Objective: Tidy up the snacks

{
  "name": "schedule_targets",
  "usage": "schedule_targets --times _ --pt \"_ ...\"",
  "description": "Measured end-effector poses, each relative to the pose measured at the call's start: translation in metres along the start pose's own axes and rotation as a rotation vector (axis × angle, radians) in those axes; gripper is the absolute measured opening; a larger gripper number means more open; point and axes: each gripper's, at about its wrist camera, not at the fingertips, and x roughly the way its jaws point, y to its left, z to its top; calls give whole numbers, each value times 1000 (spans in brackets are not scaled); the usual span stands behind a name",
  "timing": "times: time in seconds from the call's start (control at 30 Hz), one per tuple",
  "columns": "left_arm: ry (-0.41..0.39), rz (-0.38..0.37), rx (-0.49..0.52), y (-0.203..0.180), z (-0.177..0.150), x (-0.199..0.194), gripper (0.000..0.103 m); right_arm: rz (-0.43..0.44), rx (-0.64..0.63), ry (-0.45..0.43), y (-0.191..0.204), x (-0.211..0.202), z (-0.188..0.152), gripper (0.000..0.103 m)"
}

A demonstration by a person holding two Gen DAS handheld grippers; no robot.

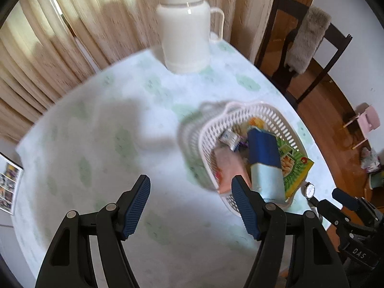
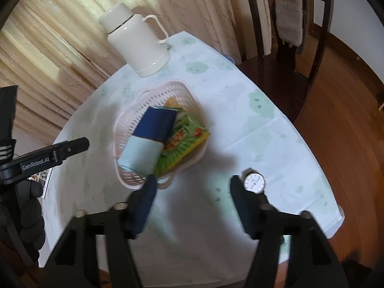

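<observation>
A white slotted plastic basket (image 1: 242,112) (image 2: 168,91) stands on the table and holds several snacks: a blue and pale blue box (image 1: 264,158) (image 2: 148,141), a green packet (image 1: 296,168) (image 2: 184,144), a pink packet (image 1: 228,165) and a small silver packet (image 1: 229,138). My left gripper (image 1: 190,186) is open and empty above bare cloth, just left of the basket. My right gripper (image 2: 192,184) is open and empty above the cloth in front of the basket. It also shows in the left wrist view (image 1: 345,201).
A white thermos jug (image 1: 184,28) (image 2: 136,40) stands at the table's far edge before curtains. A wristwatch (image 2: 255,183) (image 1: 309,189) lies right of the basket. A dark wooden chair (image 2: 283,55) stands at the right. A printed sheet (image 1: 8,187) lies at the left edge.
</observation>
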Motion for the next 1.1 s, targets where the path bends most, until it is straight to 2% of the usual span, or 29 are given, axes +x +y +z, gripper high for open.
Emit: schedule_targets --times 0.13,0.33,0.57,0.7,0.8,1.1 --pt "-72 26 -11 8 0 -14 75 -3 -22 3 11 1 0 77" --pt "-133 93 0 14 -4 -29 75 -51 -86 -25 28 -3 -3 88" --pt "-202 123 63 2 -8 -44 76 -89 -164 -57 46 -10 -4 89" --pt "-213 122 78 -3 -8 -49 76 -96 -180 -64 49 -10 -3 89" --pt "-219 127 89 -6 -9 -50 83 -95 -184 -66 50 -9 -2 89" --pt "-191 140 72 -3 -10 -45 84 -103 -228 -86 58 -7 2 89"
